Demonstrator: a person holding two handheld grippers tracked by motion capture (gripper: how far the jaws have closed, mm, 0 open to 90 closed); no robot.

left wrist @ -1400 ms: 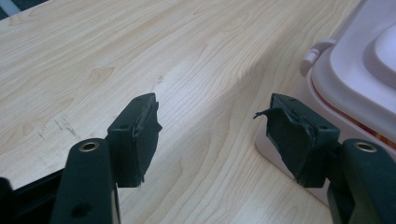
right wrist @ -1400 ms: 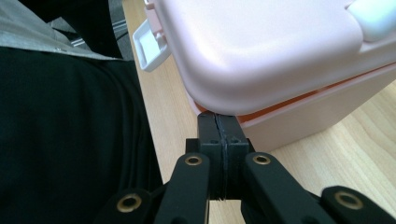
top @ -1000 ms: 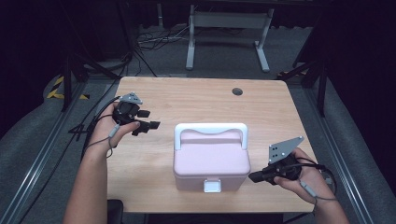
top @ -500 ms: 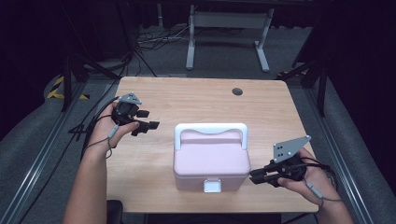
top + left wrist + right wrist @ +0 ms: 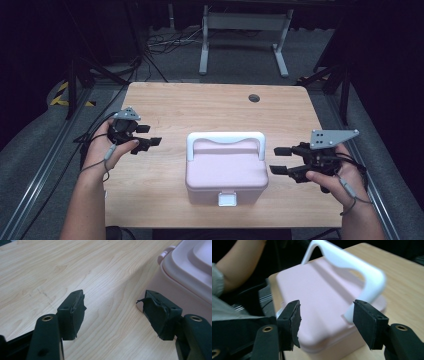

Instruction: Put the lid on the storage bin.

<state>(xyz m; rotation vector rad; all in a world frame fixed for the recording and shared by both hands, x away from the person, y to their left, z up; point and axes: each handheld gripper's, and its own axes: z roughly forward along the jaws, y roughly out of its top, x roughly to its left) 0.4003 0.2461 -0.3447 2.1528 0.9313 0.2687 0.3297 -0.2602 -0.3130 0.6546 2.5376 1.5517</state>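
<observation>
Item: pink box [image 5: 226, 172] with white handle [image 5: 225, 138] and white front latch [image 5: 226, 200]. Location: on the table [image 5: 210, 107], near the middle of its near edge, latch toward that edge. Long axis runs parallel to the near edge, left to right; the handle lies along the box's far side, also parallel to that edge. Lid down.

Right gripper [image 5: 278, 160]: jaws spread apart, holding nothing, just beside the box's right end and pointing at it. In the right gripper view the box [image 5: 322, 302] and handle [image 5: 352, 267] sit beyond the parted jaws. Change from a second ago: this gripper has lifted away from the near right corner of the table and turned more squarely toward the box.

Left gripper [image 5: 149, 136]: jaws apart, empty, above the table's left part, apart from the box; position unchanged. The left gripper view shows the box's [image 5: 190, 272] corner past its right jaw.
</observation>
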